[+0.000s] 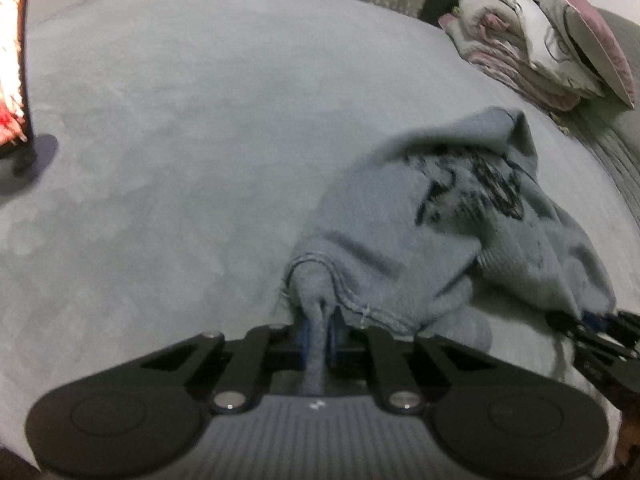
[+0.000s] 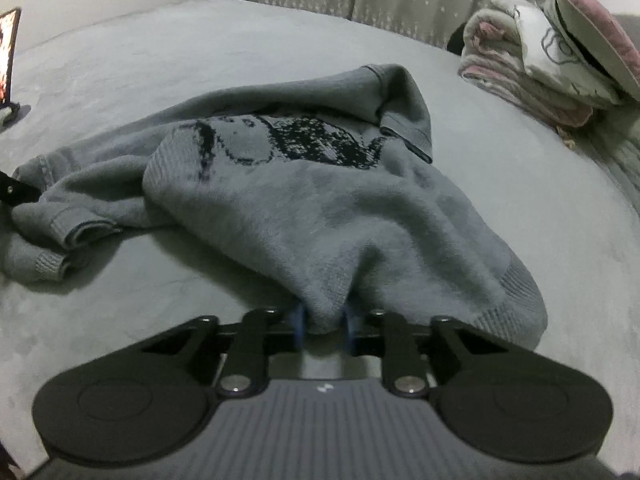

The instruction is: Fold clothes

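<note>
In the left wrist view, the left gripper [image 1: 318, 330] has its blue-padded fingers [image 1: 305, 334] pinched on a narrow tongue of the grey sweater [image 1: 432, 216], close to a stitched edge. The sweater lies crumpled on the grey bed cover [image 1: 180, 140], its dark print facing up, toward the right of the frame. At the far right edge the right gripper [image 1: 592, 326] shows, meeting the sweater's other end. A lit screen [image 1: 12, 64] stands at the left, and a stack of folded bedding [image 1: 532, 44] sits at the far right.

In the right wrist view, the right gripper [image 2: 324, 326] pinches a thicker bunch of the sweater [image 2: 320, 200] next to the ribbed hem [image 2: 516, 300]. Only this view shows the ribbed collar [image 2: 404, 128] at the far end, a cuffed sleeve [image 2: 44, 260] trailing at the near left, and how the body is doubled over itself. Only the left view shows how thin its own bite is.

The step in hand looks like lifting and spreading the garment flat before any fold. It would go best if both hands rise together and draw apart evenly, so the thin left pinch does not slip, and the sleeve is shaken free before the sweater is laid flat.
</note>
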{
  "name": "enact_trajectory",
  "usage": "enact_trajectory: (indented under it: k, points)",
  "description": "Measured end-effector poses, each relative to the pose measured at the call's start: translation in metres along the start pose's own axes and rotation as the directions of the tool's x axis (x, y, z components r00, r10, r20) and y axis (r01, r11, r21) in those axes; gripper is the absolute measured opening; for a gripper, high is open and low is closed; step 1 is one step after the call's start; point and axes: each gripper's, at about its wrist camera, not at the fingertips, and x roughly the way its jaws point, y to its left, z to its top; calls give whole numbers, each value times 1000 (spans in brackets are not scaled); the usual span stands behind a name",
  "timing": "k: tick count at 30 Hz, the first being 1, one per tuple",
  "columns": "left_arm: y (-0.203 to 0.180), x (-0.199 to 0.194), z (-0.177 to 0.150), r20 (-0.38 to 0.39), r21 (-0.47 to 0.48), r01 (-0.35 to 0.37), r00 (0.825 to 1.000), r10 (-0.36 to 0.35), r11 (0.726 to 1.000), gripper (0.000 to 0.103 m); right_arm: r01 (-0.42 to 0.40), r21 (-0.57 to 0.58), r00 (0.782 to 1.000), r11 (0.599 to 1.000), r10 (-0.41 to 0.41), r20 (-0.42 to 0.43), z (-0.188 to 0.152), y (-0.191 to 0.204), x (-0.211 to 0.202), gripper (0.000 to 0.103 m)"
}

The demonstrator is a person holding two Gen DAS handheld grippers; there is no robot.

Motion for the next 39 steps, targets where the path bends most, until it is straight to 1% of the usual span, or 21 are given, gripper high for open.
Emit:
enact_trajectory:
  k: [3, 6, 9, 11, 15, 18, 19, 22, 24, 26, 27, 29, 31, 33, 34, 35, 37, 39]
  points:
    - [4, -7, 16, 48, 13, -38, 998, 37, 999, 9, -70, 58, 997, 996, 71, -22, 6, -9, -6, 17]
    - [7, -13, 39, 86, 19, -58, 995, 56, 998, 8, -148, 126, 988, 981, 153, -31, 14, -15, -17, 16]
    - [6, -20, 60, 129, 39, -86, 988, 81, 995, 8, -232, 179, 970, 956, 241, -30, 22, -15, -29, 16]
    - [6, -25, 74, 155, 52, -104, 983, 95, 993, 8, -286, 188, 954, 940, 297, -33, 26, -8, -36, 16]
    - [2, -33, 98, 195, 80, -136, 974, 118, 988, 8, -387, 186, 915, 903, 401, -43, 35, 10, -50, 16]
    - [-1, -38, 112, 220, 104, -156, 967, 130, 982, 8, -447, 172, 886, 878, 461, -46, 42, 23, -58, 14]
    - [-2, -39, 116, 226, 110, -159, 965, 131, 981, 8, -475, 169, 871, 864, 489, -47, 44, 28, -60, 1]
    - [-6, -40, 128, 241, 128, -167, 962, 132, 978, 8, -561, 176, 816, 809, 576, -49, 49, 45, -63, 1]
    - [-9, -39, 134, 243, 136, -170, 961, 134, 976, 8, -556, 115, 824, 823, 564, -54, 52, 61, -64, 1]
    - [-11, -37, 137, 235, 145, -166, 963, 129, 975, 8, -547, 89, 833, 833, 552, -47, 53, 66, -60, 2]
    - [-11, -37, 135, 229, 151, -160, 966, 123, 975, 8, -536, 84, 841, 840, 540, -43, 55, 65, -57, 2]
    - [-8, -35, 128, 217, 162, -148, 970, 111, 976, 8, -497, 88, 864, 863, 501, -37, 60, 57, -51, 13]
    - [-6, -34, 121, 208, 170, -132, 974, 95, 977, 8, -456, 97, 887, 885, 461, -32, 65, 47, -46, 15]
    - [-1, -35, 112, 214, 169, -98, 975, 60, 981, 8, -420, 111, 904, 901, 426, -29, 72, 29, -37, 31]
    - [2, -36, 106, 229, 172, -68, 973, 27, 983, 8, -395, 119, 916, 911, 400, -21, 74, 21, -33, 52]
    - [4, -38, 101, 243, 176, -38, 970, -6, 984, 8, -371, 125, 927, 920, 375, -12, 77, 13, -28, 61]
    - [7, -40, 89, 259, 191, 3, 965, -53, 981, 8, -331, 136, 943, 934, 334, 4, 83, -4, -20, 61]
    - [11, -41, 77, 260, 205, 34, 962, -88, 978, 8, -299, 159, 954, 941, 301, 12, 90, -20, -9, 61]
